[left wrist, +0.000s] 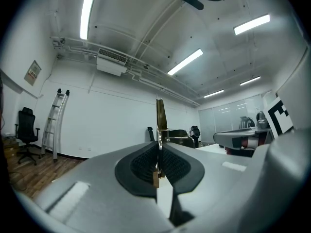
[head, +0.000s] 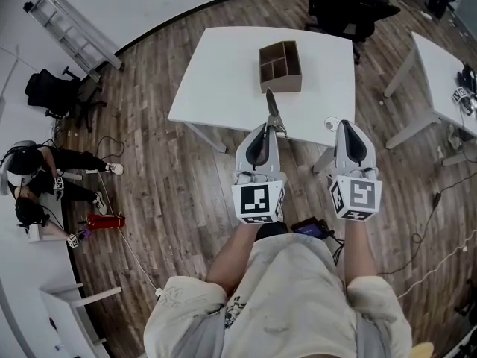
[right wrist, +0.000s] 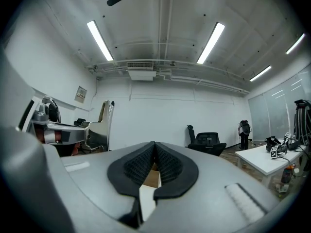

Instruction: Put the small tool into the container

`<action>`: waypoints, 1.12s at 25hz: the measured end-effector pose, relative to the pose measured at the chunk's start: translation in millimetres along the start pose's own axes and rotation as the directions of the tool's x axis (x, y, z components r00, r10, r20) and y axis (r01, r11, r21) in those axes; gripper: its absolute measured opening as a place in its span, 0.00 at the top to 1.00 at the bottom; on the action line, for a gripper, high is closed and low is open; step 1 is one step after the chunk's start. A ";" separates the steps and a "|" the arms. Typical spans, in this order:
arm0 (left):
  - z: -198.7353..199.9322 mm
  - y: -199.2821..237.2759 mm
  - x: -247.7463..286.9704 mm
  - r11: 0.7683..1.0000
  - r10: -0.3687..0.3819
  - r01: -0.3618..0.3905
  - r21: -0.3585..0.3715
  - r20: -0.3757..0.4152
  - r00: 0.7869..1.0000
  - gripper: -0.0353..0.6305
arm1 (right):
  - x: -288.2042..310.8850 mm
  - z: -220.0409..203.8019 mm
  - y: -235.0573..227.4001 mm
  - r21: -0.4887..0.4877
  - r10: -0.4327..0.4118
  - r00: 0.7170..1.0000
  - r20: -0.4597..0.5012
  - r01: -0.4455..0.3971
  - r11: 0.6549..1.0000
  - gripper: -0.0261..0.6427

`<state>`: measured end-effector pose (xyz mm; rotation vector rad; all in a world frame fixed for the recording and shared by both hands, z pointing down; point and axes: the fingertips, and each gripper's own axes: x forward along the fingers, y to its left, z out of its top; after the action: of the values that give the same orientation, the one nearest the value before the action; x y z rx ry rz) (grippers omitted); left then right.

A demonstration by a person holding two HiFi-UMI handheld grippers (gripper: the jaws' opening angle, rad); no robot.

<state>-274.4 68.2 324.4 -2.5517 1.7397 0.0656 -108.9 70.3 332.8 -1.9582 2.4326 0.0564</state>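
Here, the head view showed the person standing at the near edge of a white table (head: 223,80) with a gripper held level in each hand. The left gripper (head: 266,127) was clamped on the small metal tool (head: 273,110), whose free end reached forward over the table's near edge. It pointed at the brown container (head: 282,85) and ended just short of the container's near wall, not inside it. The container, divided into compartments, stood toward the far side of the table. In the left gripper view the tool (left wrist: 160,115) appeared edge-on and upright, pinched between the dark ribbed pads (left wrist: 143,165) of the left gripper (left wrist: 159,152) and projecting well beyond them. The right gripper (head: 347,124) was held beside the left one, the two apart and roughly parallel. In the right gripper view its pads (right wrist: 169,166) met at the tips, with nothing between the jaws of the right gripper (right wrist: 154,152). A small white object (head: 332,124) sat at the table's near edge, close to the right gripper. A ladder (head: 71,24) leaned by the wall at upper left, a black chair (head: 52,94) stood below it, and a second white table (head: 440,73) stood to the right on the wooden floor (head: 164,200).
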 end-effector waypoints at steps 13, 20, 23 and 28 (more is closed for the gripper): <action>5.0 303.4 235.8 0.998 -0.053 0.053 -0.015 0.009 0.999 0.91 | 361.1 22.0 128.9 -0.037 -0.040 0.999 -0.001 0.040 0.999 0.95; -29.7 416.4 365.7 0.995 -0.099 0.099 -0.029 0.010 0.995 0.91 | 524.2 -4.8 157.8 -0.054 -0.071 0.997 -0.005 0.071 0.996 0.95; -42.2 446.2 405.9 0.994 -0.108 0.108 -0.030 0.012 0.994 0.91 | 571.0 -20.8 163.5 -0.057 -0.077 0.997 -0.017 0.076 0.996 0.95; -60.0 450.9 479.1 0.993 -0.118 0.119 -0.022 0.017 0.993 0.91 | 637.8 -36.6 128.1 -0.054 -0.084 0.996 -0.017 0.083 0.995 0.95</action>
<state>-518.8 -545.2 344.4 -2.6569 1.5875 0.1018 -370.1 -526.5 348.0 -2.0899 2.3812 0.1030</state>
